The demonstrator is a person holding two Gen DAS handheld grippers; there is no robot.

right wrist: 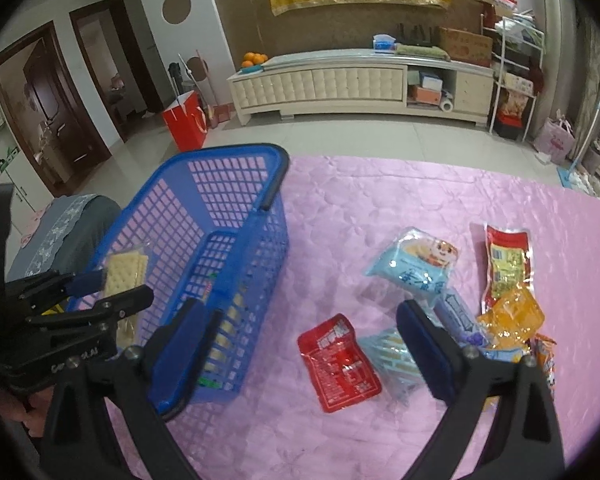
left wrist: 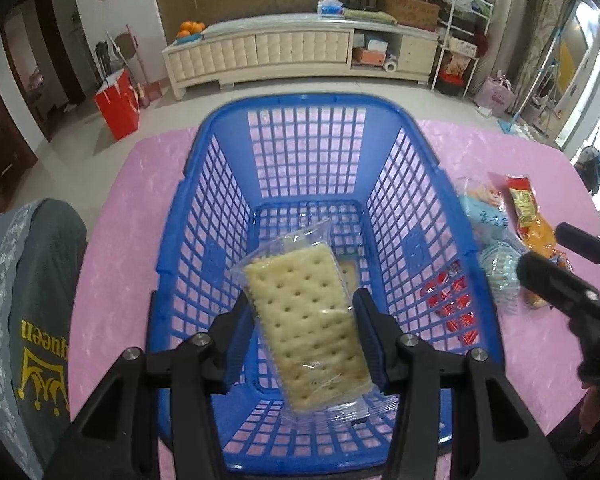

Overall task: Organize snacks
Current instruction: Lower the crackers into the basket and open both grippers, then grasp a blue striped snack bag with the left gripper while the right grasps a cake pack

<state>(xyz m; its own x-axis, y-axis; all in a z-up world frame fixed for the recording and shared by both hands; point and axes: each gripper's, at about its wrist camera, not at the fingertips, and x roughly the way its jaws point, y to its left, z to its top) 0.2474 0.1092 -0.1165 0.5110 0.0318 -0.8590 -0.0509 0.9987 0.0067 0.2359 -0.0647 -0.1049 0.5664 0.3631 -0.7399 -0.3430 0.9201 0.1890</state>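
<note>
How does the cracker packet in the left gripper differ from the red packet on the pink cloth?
The cracker packet is clear, showing pale crackers; the red packet is opaque. The cracker packet is held in the air by the left gripper above the blue basket; the red packet lies flat on the pink cloth, outside the basket. Both are sealed snacks.

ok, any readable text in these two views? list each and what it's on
"queen", seen upside down under a gold crown: grey chair cover.
Partial white lettering, not legible: body of the left tongs.
Print on the red packet, light-blue packet and red-and-yellow packet: too blurred to read.
Crackers pack: no print visible.
</note>
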